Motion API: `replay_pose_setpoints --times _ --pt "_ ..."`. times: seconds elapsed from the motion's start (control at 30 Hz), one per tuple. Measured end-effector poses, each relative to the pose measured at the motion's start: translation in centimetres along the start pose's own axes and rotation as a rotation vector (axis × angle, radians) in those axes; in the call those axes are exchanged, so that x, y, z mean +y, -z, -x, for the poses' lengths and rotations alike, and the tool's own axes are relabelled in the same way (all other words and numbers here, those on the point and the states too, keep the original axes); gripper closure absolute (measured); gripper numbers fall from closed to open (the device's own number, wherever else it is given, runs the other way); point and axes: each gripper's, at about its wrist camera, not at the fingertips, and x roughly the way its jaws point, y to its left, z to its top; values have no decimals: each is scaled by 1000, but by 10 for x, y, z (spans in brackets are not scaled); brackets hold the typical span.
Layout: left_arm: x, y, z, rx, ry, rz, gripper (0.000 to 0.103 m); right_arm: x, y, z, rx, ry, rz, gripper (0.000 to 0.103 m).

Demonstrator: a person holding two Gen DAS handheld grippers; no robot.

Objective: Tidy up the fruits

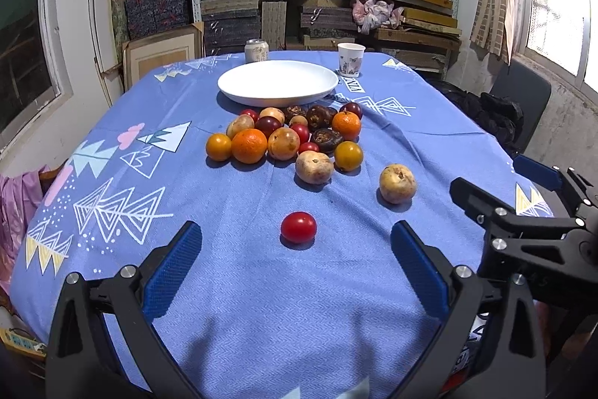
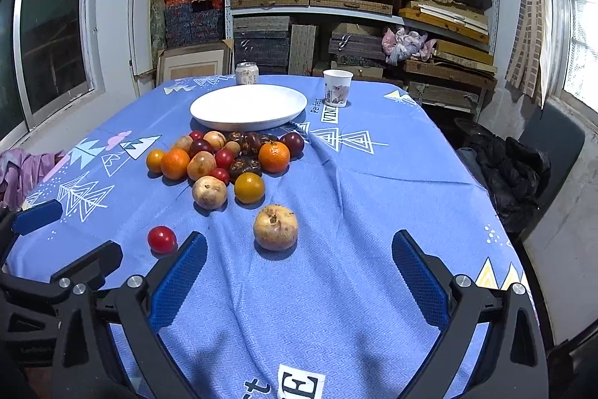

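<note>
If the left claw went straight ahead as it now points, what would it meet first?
Probably the lone red tomato, lying on the cloth centred ahead of the open left claw. Nothing lies nearer; the fruit pile is farther back.

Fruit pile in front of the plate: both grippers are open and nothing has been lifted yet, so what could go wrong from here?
1. The fruit pile is tightly packed; pulling one piece may send its round neighbours rolling.
2. The lone red tomato is small and smooth, so the left gripper might squeeze it out sideways.
3. Reaching the white plate means passing over the pile, and the paper cup beside it could be knocked.
</note>
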Motion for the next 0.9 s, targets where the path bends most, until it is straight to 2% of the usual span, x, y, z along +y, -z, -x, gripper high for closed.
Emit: replay_pose_setpoints --times 0.9 --pt "15 4 -14 54 -21 54 4 -7 -1 -1 5 -17 -24 3"
